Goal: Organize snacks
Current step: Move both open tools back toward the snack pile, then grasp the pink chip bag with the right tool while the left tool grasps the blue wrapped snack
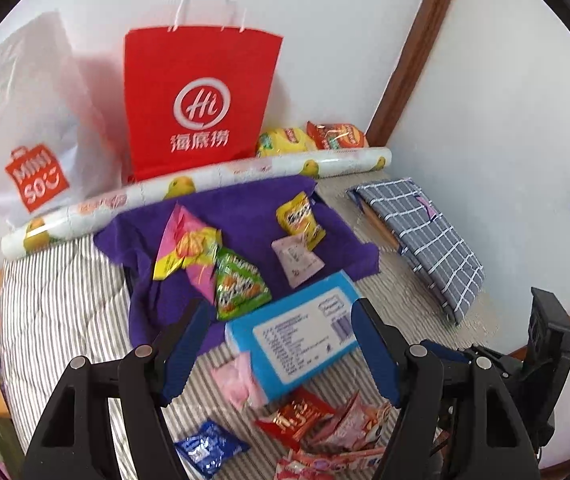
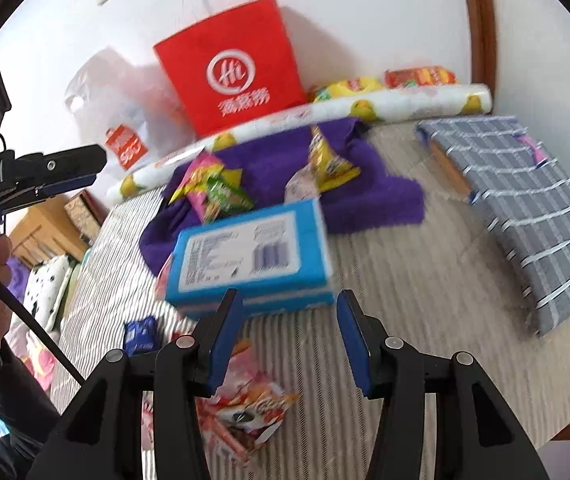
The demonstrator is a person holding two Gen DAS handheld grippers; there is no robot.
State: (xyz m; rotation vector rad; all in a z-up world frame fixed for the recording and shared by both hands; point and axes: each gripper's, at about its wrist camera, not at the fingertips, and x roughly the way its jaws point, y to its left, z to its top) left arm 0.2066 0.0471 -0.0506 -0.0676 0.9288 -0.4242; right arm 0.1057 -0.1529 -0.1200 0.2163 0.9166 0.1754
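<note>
left wrist view shows the left gripper (image 1: pixel 281 344) with its blue pads spread wide and nothing between them, hovering over the blue box (image 1: pixel 297 336) that lies label-up at the centre of the frame, partly on the purple cloth (image 1: pixel 253 216) and partly on the striped bedding (image 1: pixel 65 296). in the right wrist view the right gripper (image 2: pixel 289 340) is also spread and empty, its tips just short of the box's near edge at mid-frame. loose snacks lie around: a green packet (image 1: pixel 241 284), a pink and yellow packet (image 1: pixel 185 240) and a yellow packet (image 1: pixel 301 220) on the cloth in the middle of the frame, and a red packet (image 1: pixel 297 416) and a dark blue packet (image 1: pixel 209 446) toward the bottom. the red paper bag (image 1: pixel 201 96) stands against the wall at upper centre. the step in hand looks like picking up the box. to do it well, i would take it across its short sides with one gripper, pads flat on the faces, and lift straight so it does not drag the pink wrapper (image 1: pixel 237 376) tucked under its lower left corner. the frames are blurred, so slowing before closing seems wise.
</note>
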